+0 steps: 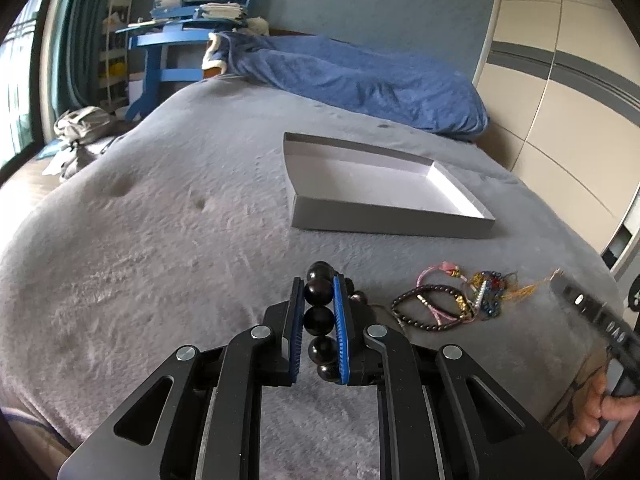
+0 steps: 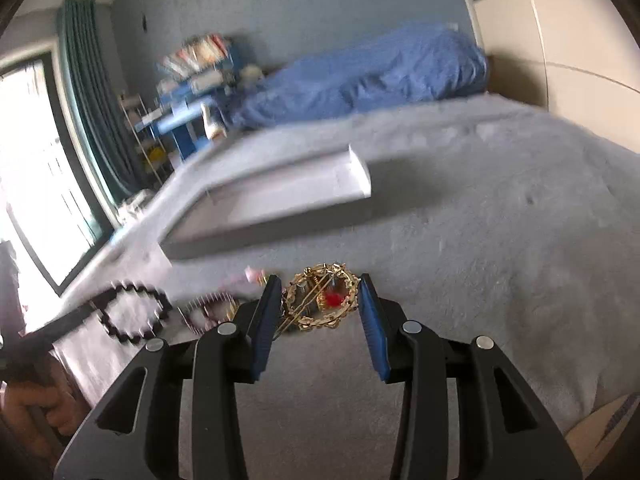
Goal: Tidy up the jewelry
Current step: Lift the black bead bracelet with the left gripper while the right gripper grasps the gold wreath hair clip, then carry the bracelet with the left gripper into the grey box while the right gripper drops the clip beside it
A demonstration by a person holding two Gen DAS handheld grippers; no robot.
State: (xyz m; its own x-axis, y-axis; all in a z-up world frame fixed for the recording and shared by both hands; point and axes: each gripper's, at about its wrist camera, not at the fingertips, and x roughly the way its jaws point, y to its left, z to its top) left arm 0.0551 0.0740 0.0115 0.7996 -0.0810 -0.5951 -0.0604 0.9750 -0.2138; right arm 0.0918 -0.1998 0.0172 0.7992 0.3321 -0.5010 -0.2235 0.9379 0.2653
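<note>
one brooch seemingly between hand-held gripper pads

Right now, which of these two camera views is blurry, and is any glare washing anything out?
Left wrist view: sharp, the black bead bracelet in the left gripper and the white box crisp, with fisheye bending. Right wrist view: motion-smeared, the box streaked, only the gold brooch between the right gripper fingers fairly clear; the window is blown out white.
</note>
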